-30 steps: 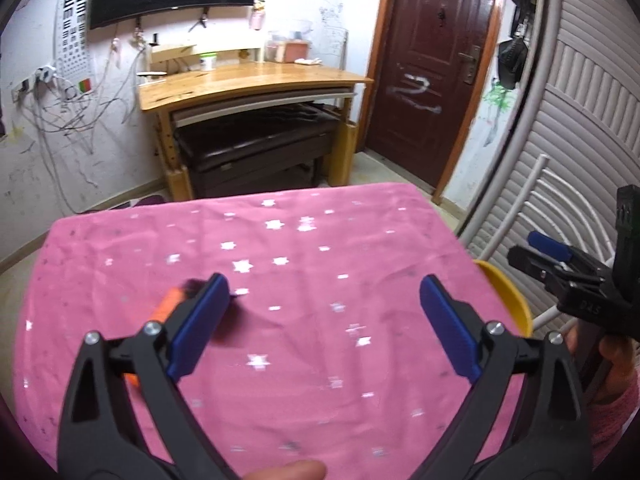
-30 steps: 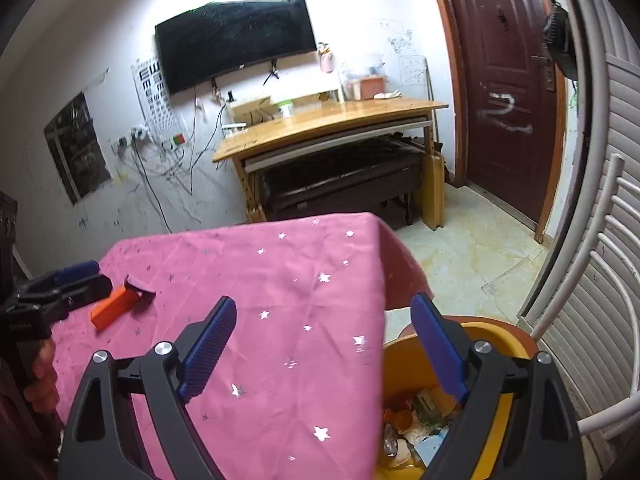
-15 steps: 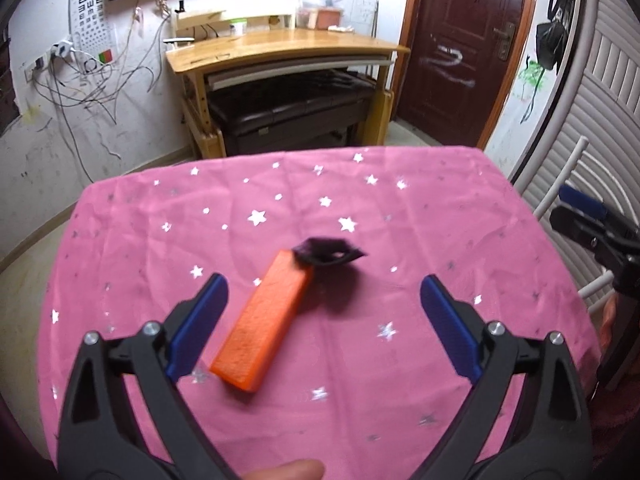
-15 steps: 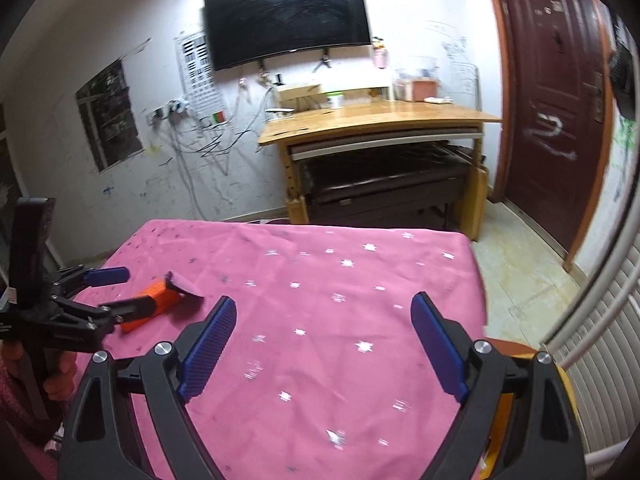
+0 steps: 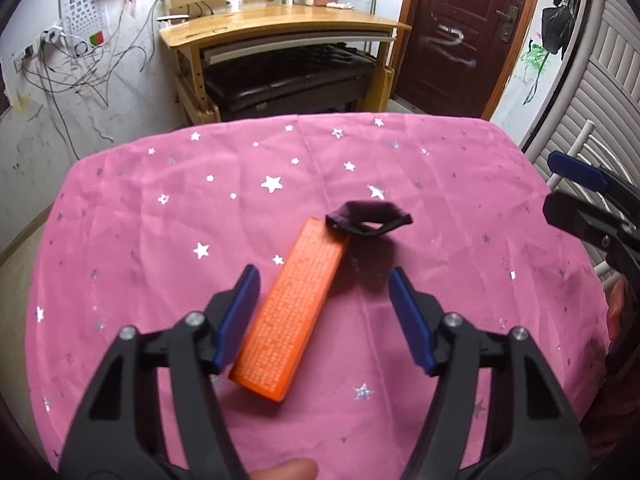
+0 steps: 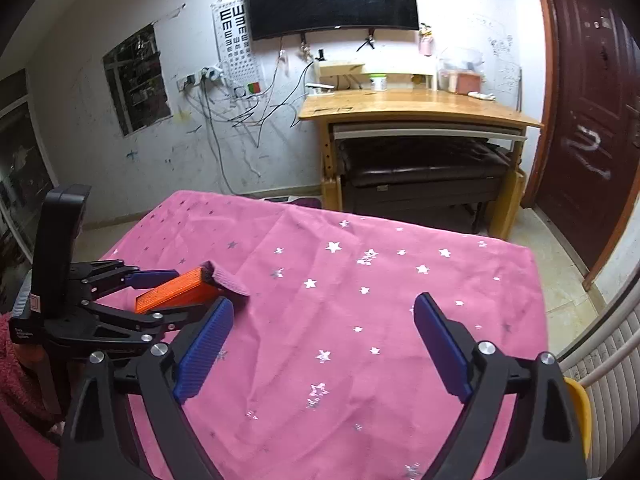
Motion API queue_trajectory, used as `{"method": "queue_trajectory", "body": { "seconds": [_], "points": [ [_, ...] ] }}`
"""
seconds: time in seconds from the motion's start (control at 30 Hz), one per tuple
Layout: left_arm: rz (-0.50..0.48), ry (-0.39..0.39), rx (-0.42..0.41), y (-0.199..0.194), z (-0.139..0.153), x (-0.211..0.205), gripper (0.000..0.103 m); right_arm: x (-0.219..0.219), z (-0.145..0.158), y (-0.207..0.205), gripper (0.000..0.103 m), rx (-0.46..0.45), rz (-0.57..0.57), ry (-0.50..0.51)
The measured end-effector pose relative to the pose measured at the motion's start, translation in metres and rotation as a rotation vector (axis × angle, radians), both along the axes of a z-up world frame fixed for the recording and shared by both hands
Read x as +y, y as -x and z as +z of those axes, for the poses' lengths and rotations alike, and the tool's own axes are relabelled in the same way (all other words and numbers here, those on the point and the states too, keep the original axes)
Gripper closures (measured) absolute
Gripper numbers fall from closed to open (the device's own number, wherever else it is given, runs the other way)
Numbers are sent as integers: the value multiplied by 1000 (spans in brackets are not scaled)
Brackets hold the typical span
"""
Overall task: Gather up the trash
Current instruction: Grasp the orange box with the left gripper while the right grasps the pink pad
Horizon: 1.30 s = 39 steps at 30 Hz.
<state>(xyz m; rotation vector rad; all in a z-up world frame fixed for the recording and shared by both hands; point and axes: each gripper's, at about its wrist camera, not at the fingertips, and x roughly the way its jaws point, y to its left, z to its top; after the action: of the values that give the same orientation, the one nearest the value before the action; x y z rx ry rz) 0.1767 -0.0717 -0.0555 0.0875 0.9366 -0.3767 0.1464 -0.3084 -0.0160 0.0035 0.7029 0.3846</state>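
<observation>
Left tool point(image 5: 324, 300) has moved in and narrowed around the orange box point(image 5: 292, 312), not gripping yet; box print too tiny to read. Right tool point(image 6: 320, 344) wide.

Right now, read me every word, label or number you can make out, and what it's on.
"E", then rows of rotated E shapes: white eye chart on the wall.
Fine print covering the long orange cardboard box: too small to read.
Label on the left gripper's black body: too blurred to read.
White scrawl on the dark red door: not legible.
</observation>
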Motion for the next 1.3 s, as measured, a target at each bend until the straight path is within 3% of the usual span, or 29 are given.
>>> {"method": "queue_trajectory", "body": {
  "seconds": [0.1, 0.43, 0.67, 0.87, 1.2, 1.27, 1.3],
  "points": [
    [-3, -5, 5, -1, -2, 1, 47, 11, 0, -4, 17, 8, 26, 9],
    [4, -59, -14, 3, -4, 5, 81, 54, -4, -19, 16, 29, 125, 44],
    [101, -26, 9, 2, -2, 30, 81, 85, -15, -33, 16, 63, 192, 76],
    [149, -6, 5, 8, 0, 48, 81, 118, -32, -39, 16, 103, 248, 161],
    [182, 12, -16, 22, -3, 55, 81, 135, -53, -61, 16, 188, 229, 219],
    [187, 25, -13, 22, -2, 55, 81, 137, -53, -63, 21, 188, 226, 216],
    [189, 29, -12, 22, -2, 55, 81, 137, -53, -63, 29, 187, 226, 210]
  ]
}}
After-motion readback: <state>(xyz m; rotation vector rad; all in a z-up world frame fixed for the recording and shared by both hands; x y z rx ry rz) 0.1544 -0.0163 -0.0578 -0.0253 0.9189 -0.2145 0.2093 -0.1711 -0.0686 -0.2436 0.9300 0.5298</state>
